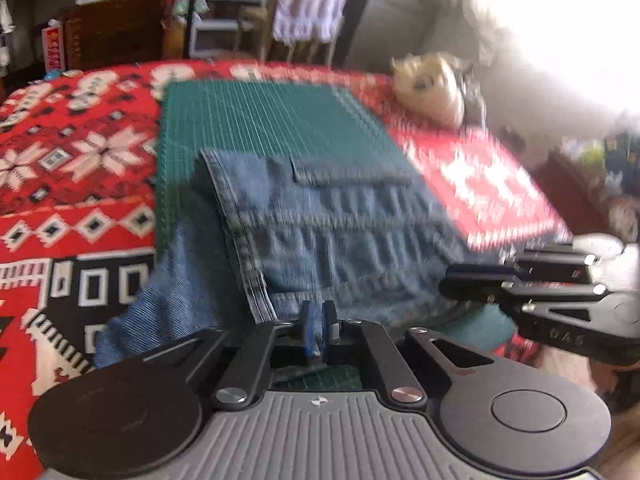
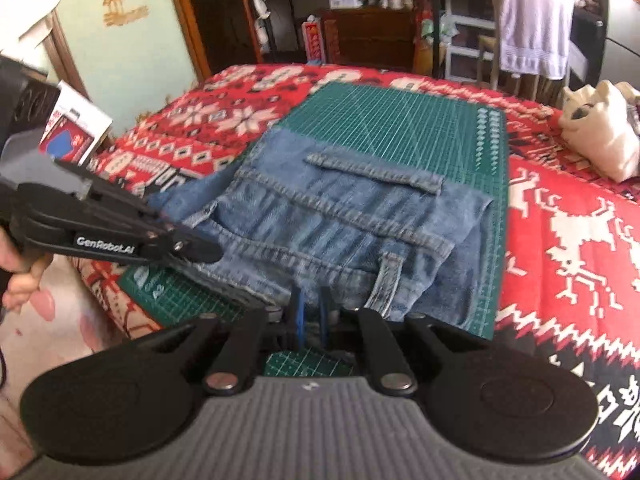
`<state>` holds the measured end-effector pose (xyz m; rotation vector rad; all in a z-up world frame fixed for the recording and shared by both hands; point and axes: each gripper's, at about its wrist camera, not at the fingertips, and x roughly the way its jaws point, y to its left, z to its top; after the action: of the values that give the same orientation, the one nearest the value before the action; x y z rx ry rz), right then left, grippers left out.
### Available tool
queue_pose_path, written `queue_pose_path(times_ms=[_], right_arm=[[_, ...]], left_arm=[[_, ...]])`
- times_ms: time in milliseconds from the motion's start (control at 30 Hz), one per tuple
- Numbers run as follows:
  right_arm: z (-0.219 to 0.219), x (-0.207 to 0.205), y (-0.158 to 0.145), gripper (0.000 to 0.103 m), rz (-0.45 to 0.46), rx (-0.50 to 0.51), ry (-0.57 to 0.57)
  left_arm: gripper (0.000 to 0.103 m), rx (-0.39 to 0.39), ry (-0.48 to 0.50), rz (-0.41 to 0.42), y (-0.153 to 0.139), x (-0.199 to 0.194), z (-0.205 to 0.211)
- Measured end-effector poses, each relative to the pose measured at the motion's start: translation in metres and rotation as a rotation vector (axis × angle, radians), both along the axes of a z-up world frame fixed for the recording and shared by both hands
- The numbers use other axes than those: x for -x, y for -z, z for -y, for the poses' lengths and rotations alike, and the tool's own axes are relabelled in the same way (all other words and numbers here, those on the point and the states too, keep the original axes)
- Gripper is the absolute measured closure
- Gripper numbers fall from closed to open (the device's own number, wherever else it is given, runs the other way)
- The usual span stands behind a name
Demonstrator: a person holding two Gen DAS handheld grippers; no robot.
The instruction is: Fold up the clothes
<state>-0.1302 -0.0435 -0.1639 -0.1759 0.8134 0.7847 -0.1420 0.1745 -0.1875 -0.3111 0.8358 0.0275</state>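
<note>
Denim garment [image 2: 340, 216] lies folded on the green cutting mat [image 2: 420, 120], its near edge raised towards both cameras; one belt loop [image 2: 386, 280] hangs at the near right. The mat sits on a red patterned blanket [image 2: 568, 216] covering the whole surface.

Left gripper [image 1: 319, 330]: jaws closed on the garment's near edge — a strip of denim shows pinched between the blue pads. Right gripper [image 2: 312, 320]: jaws nearly together, with denim running down into the narrow gap, gripping the near hem. In the right wrist view the left gripper enters from the left side, held by a hand [image 2: 22, 280], its tip at the garment's left edge.

Containers: a cream cloth bag [image 2: 600, 132] rests on the blanket at the far right, beside the mat but apart from it (contents not visible). Dark shelving [image 2: 360, 36] behind the surface carries assorted small items, too blurred to identify.

Surroundings: a pale towel [image 2: 532, 24] hangs over a chair back beyond the far edge. A red-and-white box [image 2: 76, 136] stands at the left — clear of the mat.
</note>
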Motion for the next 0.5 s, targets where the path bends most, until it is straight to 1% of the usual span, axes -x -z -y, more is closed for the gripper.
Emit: queue_pose_path(times_ms=[67, 133, 267, 333, 433, 500], right_arm=[[0.003, -0.001, -0.005, 0.091, 0.012, -0.023, 0.018], [0.008, -0.002, -0.009, 0.091, 0.02, -0.037, 0.031], [0.011, -0.011, -0.011, 0.091, 0.005, -0.053, 0.06], [0.012, -0.014, -0.012, 0.091, 0.0, -0.064, 0.061], [0.012, -0.014, -0.012, 0.091, 0.007, -0.063, 0.064], [0.012, -0.013, -0.011, 0.091, 0.005, -0.062, 0.07]], left_arm=[[0.1, -0.005, -0.035, 0.026, -0.006, 0.002, -0.006], [0.1, -0.002, -0.077, 0.024, -0.002, -0.001, -0.019], [0.1, 0.035, -0.184, 0.001, 0.017, -0.009, -0.051], [0.1, 0.084, -0.223, -0.022, 0.031, -0.01, -0.065], [0.1, 0.136, -0.249, -0.011, 0.038, -0.007, -0.076], [0.1, 0.127, -0.255, -0.021, 0.036, -0.003, -0.075]])
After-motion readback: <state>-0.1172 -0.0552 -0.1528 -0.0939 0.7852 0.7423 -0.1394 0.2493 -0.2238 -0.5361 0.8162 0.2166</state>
